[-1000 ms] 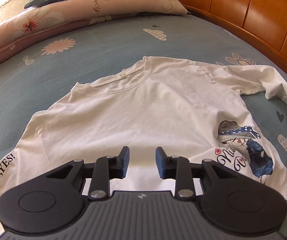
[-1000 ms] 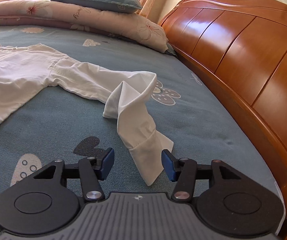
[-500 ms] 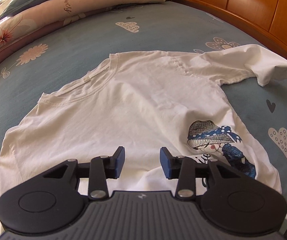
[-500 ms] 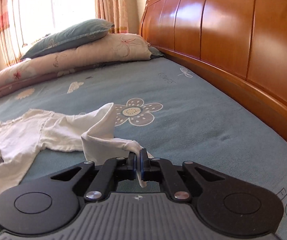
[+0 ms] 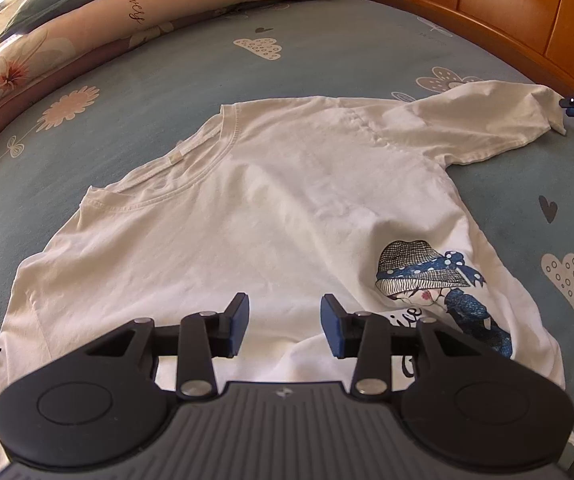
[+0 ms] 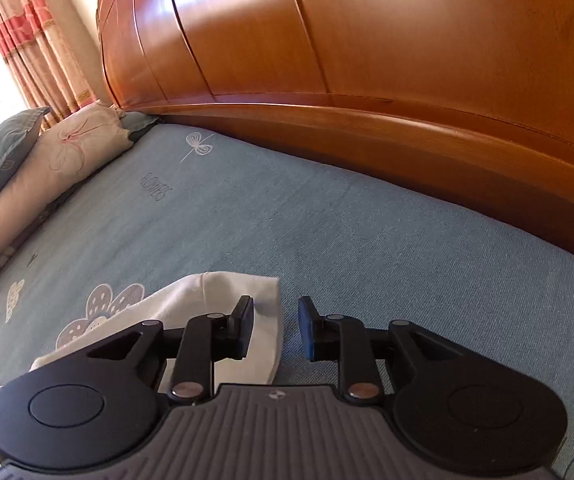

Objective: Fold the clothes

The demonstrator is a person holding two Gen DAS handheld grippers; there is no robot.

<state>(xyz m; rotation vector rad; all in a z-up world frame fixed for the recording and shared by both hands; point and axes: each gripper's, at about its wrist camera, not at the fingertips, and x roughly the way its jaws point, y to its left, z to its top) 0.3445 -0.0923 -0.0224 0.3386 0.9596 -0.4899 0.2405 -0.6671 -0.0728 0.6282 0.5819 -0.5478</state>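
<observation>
T-shirt [image 5: 279, 216] is spread flat, face down, on the blue bedsheet [image 5: 327, 60] for folding. Its sleeve [image 6: 223, 300] is laid out straight beside the right tongs [image 6: 275, 328], whose jaws have just been opening, nothing gripped. Left tongs [image 5: 283, 324] hover half-open and empty over the hem.

Both wrist views look down, close over the bed [image 5: 327, 60], sharing the sleeve [image 6: 223, 292].

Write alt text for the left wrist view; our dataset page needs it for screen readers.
A white T-shirt lies spread flat on a blue patterned bedsheet, one sleeve stretched right. The open left gripper hovers over its lower edge.
</observation>
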